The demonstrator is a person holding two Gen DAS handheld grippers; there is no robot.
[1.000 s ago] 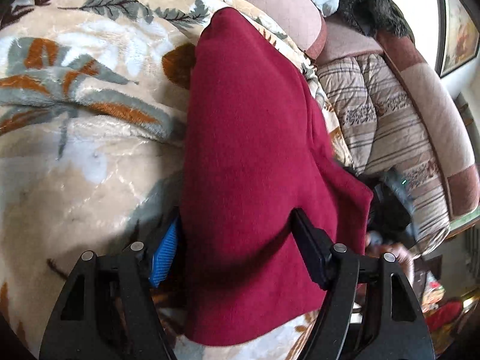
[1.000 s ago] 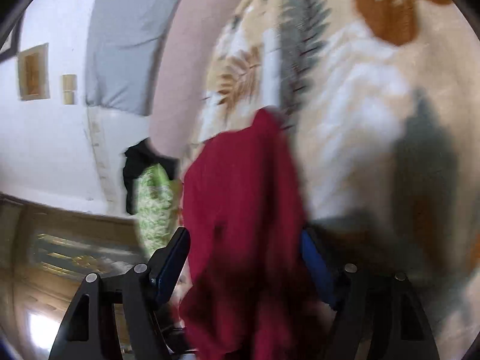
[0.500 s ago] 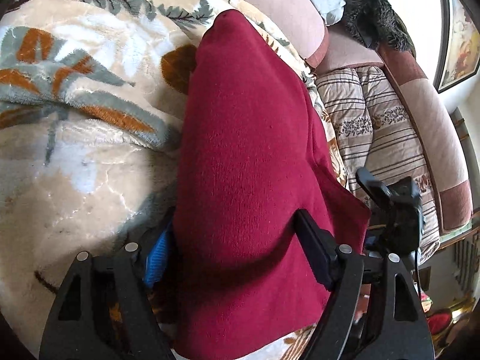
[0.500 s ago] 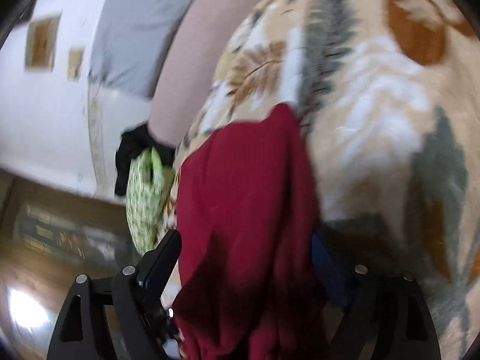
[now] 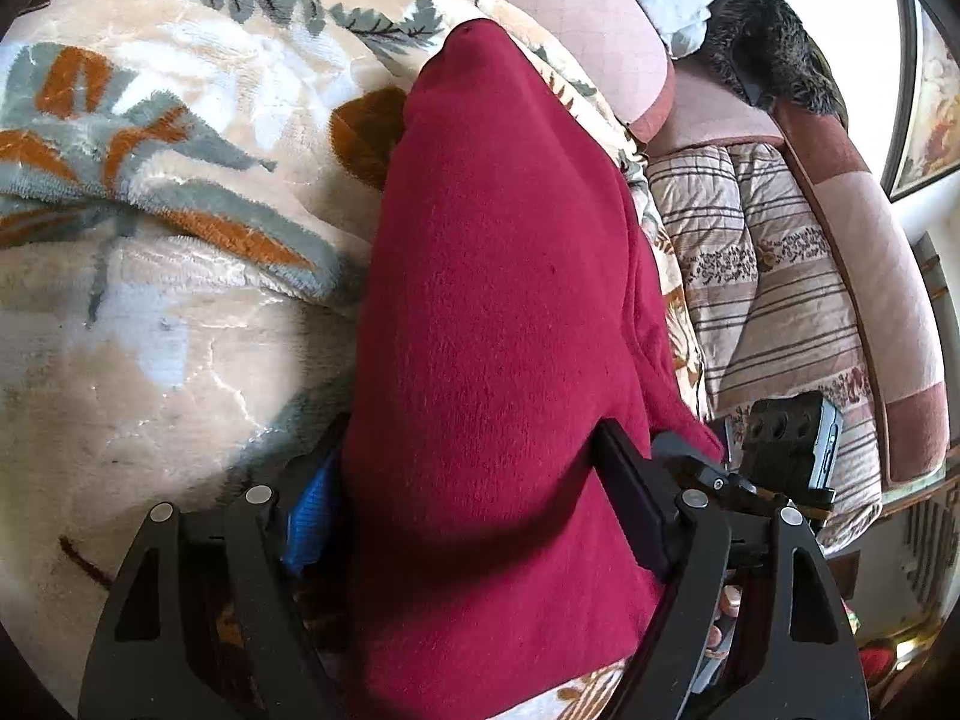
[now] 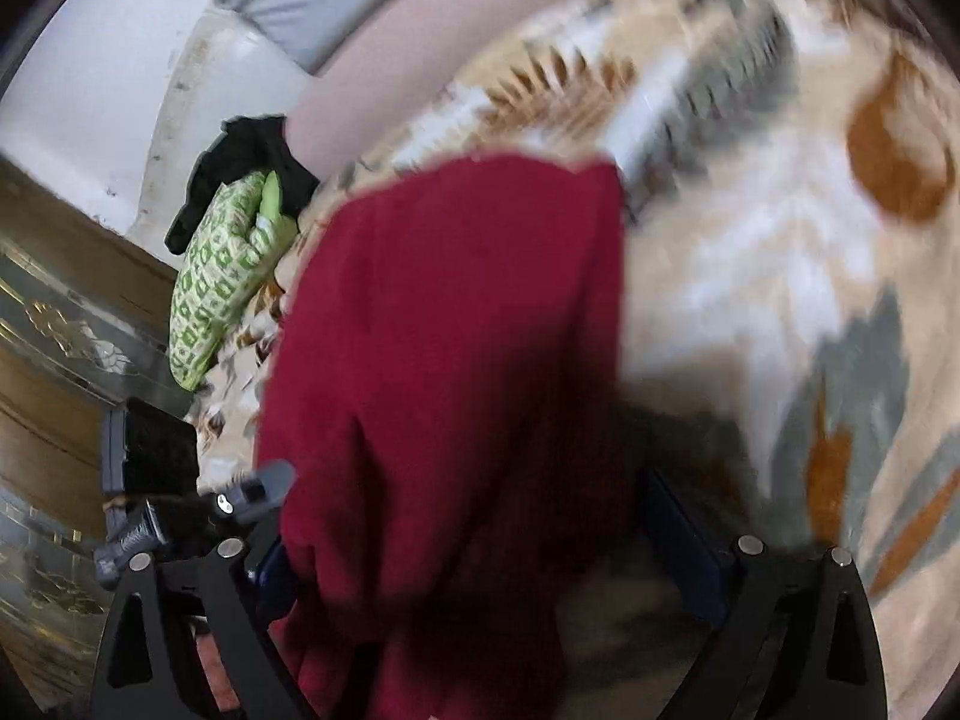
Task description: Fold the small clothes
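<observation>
A dark red knit garment (image 5: 498, 312) lies stretched over a leaf-patterned plush blanket (image 5: 150, 192). My left gripper (image 5: 474, 492) has its jaws wide on either side of the garment's near end, with cloth bunched between them. In the right wrist view the same red garment (image 6: 456, 360) runs between the wide jaws of my right gripper (image 6: 474, 540), which also has cloth between its fingers. The right gripper's body (image 5: 786, 444) shows at the right of the left wrist view. The grip points are hidden by cloth.
A striped quilt (image 5: 768, 276) and pink sofa cushions (image 5: 576, 18) lie to the right of the blanket. A dark furry item (image 5: 774, 42) sits on the sofa back. A green patterned cloth (image 6: 222, 264) and a black garment (image 6: 246, 156) lie at the blanket's far edge.
The right gripper has swung closer to the left one and now shows beside it. The garment looks flatter and wider in the right view; the right view is blurred by motion.
</observation>
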